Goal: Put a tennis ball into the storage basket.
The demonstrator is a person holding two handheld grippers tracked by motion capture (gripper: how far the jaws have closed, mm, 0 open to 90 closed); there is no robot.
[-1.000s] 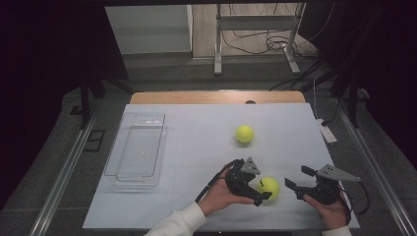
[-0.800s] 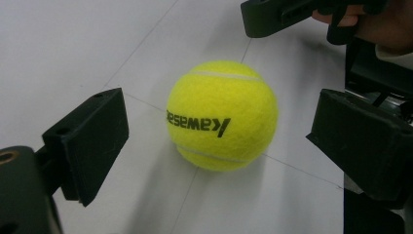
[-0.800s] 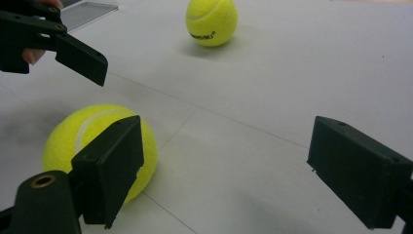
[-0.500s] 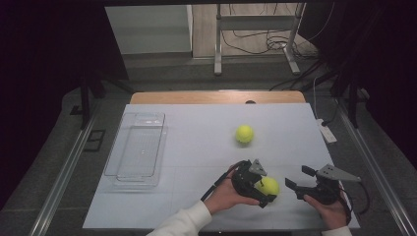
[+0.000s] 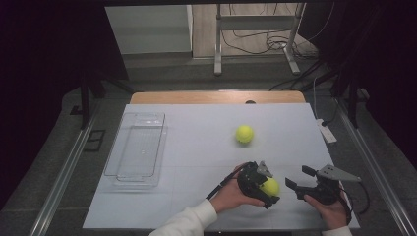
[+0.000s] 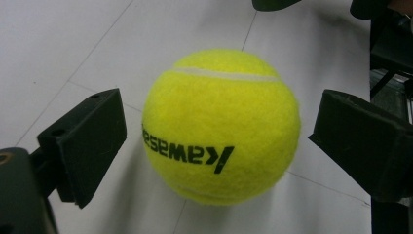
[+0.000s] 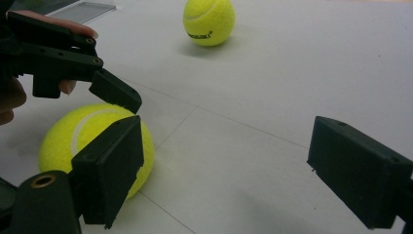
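The left gripper (image 5: 265, 189), jaws wide, straddles the fuzzy yellow tennis ball (image 6: 220, 126) without touching. Closing squarely across its middle should stop it rolling. The right gripper (image 5: 299, 183) waits at its three o'clock, open and empty.

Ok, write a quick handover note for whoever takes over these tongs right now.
Left tongs: open, jaws either side of the near tennis ball, with a gap showing on both sides, so not gripped yet.
Right tongs: open, holding nothing, beside that ball at the table's near edge.
Far tennis ball: loose in the middle of the table.
Clear plastic tray: at the table's left, nothing in it.
Done: no ball lifted or placed.
Left: close on the near ball; both balls probably go to the tray, though that's a guess.
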